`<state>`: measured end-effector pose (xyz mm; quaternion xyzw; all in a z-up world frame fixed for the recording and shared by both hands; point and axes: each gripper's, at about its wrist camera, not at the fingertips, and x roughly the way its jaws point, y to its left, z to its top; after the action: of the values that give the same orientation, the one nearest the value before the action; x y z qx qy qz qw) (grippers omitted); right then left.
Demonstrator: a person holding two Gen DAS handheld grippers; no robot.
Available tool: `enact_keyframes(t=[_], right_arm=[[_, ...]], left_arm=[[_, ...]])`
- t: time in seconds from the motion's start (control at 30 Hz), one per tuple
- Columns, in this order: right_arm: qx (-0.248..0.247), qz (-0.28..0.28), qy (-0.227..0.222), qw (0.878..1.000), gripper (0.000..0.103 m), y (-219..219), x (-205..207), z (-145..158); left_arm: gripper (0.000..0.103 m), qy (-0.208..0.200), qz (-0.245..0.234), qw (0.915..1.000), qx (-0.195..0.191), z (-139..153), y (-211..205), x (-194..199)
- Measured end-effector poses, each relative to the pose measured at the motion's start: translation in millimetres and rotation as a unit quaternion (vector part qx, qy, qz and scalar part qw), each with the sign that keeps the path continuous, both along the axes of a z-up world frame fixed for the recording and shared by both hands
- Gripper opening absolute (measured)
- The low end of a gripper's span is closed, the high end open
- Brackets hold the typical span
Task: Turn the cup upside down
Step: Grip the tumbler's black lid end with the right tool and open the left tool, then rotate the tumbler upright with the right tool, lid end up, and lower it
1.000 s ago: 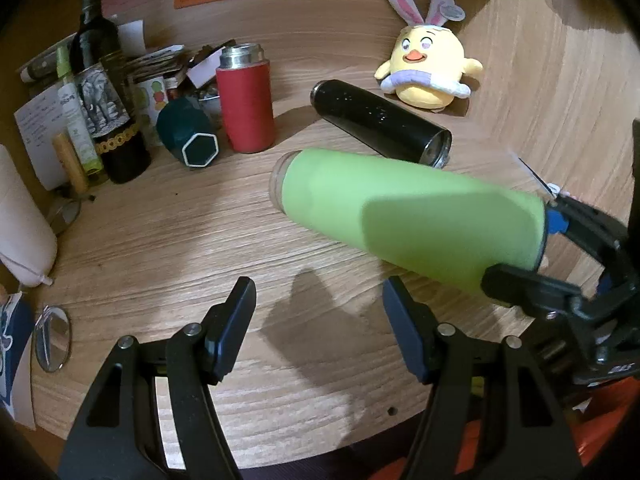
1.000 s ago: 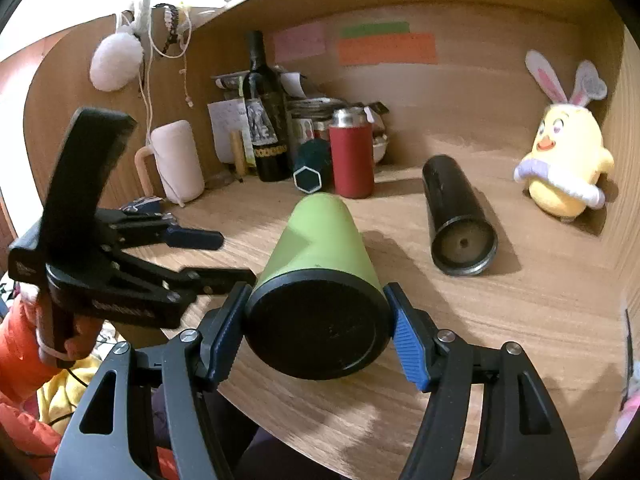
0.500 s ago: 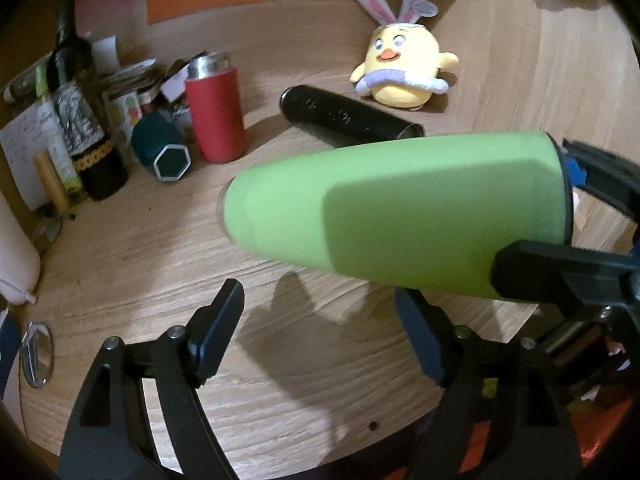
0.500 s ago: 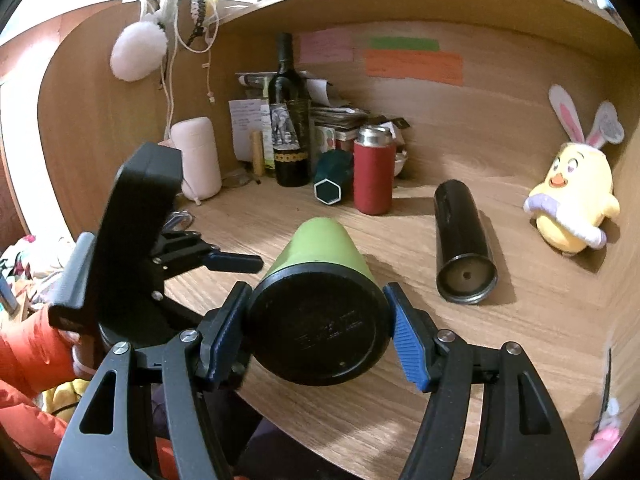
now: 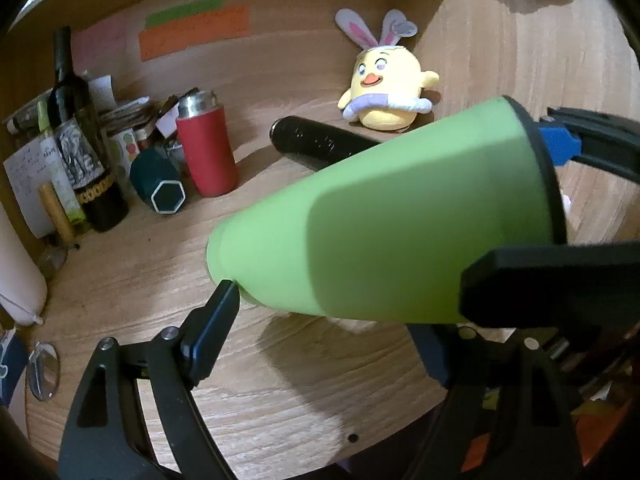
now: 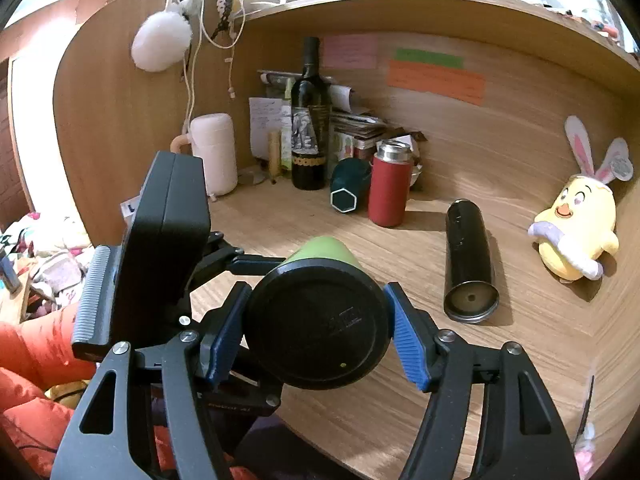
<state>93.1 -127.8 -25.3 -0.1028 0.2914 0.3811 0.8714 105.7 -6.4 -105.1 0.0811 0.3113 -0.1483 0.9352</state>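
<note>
Left tool [image 5: 320,332] spread wide, released, left finger tip just touching narrow end of green cup [image 5: 384,232]; right finger hidden under cup body. Cup lying sideways in air above wooden surface [image 5: 280,392], crossing ahead of left tool. Right tool [image 6: 316,334] clenched on cup's black wide end [image 6: 318,326], blue pads [image 6: 408,340] pressed either side, green body pointing away.

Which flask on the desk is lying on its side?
The black flask, lying open end toward the camera beside the chick toy. The red flask stands upright; the green cup is off the desk.
</note>
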Motion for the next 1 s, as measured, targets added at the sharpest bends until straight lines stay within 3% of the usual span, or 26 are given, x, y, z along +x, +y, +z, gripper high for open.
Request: enact_keyframes(t=[0.1, 0.33, 0.5, 0.73, 1.0], right_arm=[[0.007, 0.024, 0.011, 1.0, 0.066, -1.2, -1.3, 7.1], [0.0, 0.042, -0.016, 0.999, 0.066, 0.4, -14.1, 17.1], [0.012, 0.045, -0.011, 0.999, 0.066, 0.4, -11.6, 15.1], [0.024, 0.038, 0.029, 0.999, 0.064, 10.7, 11.6, -6.1], [0.023, 0.044, 0.007, 0.999, 0.062, 21.2, 16.1, -12.7]], left_arm=[[0.081, -0.008, -0.006, 0.9999, -0.003, 2.2, -2.6, -3.2], [0.08, -0.035, -0.001, 0.9993, -0.014, 11.3, -0.9, -11.1], [0.076, -0.08, 0.009, 0.9967, 0.012, 20.9, -6.2, -22.9], [0.067, -0.064, 0.022, 0.9977, 0.002, 13.2, -0.9, -15.4], [0.061, -0.066, 0.018, 0.9975, -0.014, 14.5, 5.4, -12.4]])
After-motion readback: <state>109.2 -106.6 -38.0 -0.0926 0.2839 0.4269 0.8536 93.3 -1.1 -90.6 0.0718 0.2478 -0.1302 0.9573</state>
